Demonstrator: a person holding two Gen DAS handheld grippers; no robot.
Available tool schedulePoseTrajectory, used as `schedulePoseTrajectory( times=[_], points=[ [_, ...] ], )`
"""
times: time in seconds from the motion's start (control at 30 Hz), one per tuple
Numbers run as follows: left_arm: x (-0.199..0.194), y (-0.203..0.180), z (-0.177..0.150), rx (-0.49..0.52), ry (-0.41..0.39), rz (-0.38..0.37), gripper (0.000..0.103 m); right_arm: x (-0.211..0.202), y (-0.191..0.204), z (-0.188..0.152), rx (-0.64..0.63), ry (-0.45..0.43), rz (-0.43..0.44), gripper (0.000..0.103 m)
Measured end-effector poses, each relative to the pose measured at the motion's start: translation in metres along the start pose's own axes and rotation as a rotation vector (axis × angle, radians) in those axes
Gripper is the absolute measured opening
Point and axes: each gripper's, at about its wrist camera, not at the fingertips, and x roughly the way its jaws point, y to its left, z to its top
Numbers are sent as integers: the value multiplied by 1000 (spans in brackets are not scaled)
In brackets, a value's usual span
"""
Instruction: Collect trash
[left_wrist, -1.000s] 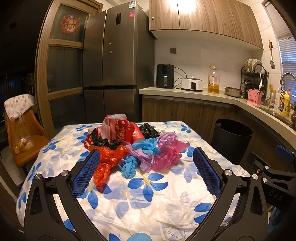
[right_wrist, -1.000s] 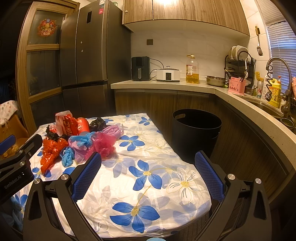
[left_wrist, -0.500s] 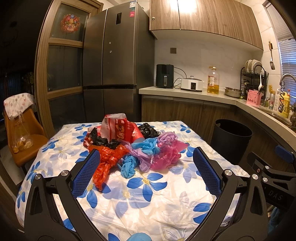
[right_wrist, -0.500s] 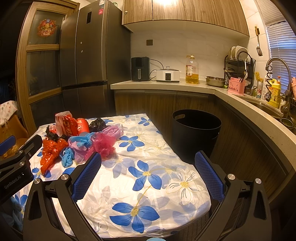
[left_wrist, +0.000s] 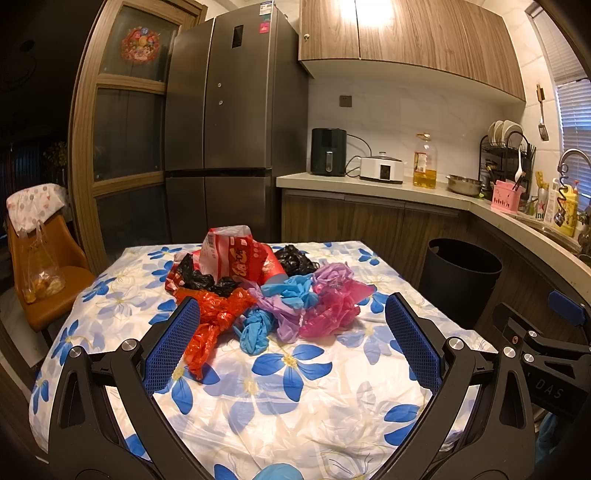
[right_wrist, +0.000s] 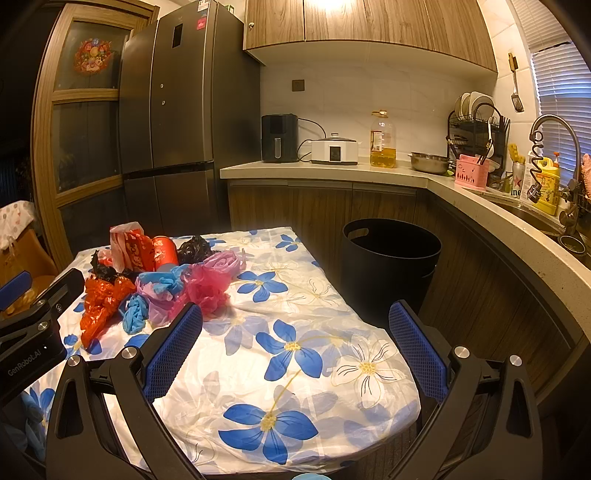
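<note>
A heap of crumpled plastic bags lies in the middle of the flowered table (left_wrist: 295, 398): an orange bag (left_wrist: 214, 317), a blue bag (left_wrist: 258, 328), a pink bag (left_wrist: 332, 310), black bags (left_wrist: 207, 280) and a red-and-white wrapper (left_wrist: 236, 254). A black trash bin (left_wrist: 461, 277) stands on the floor right of the table. My left gripper (left_wrist: 291, 343) is open and empty, held just short of the heap. My right gripper (right_wrist: 295, 350) is open and empty over the table's right part, with the heap (right_wrist: 159, 284) to its left and the bin (right_wrist: 391, 266) ahead.
An orange chair (left_wrist: 48, 266) with a hanging bag stands left of the table. A fridge (left_wrist: 229, 147) is behind it. The counter (left_wrist: 406, 184) carries an air fryer, a cooker, an oil bottle, a dish rack and a sink at right.
Both views have shifted only slightly. The bags lie as before and both grippers stay open.
</note>
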Motion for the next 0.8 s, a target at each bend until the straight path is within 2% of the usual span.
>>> schedulePoseTrajectory(
  times=[0.8],
  points=[
    [-2, 0, 2, -2, -1, -5, 99, -2, -1, 2, -1, -5, -1, 98]
  ],
)
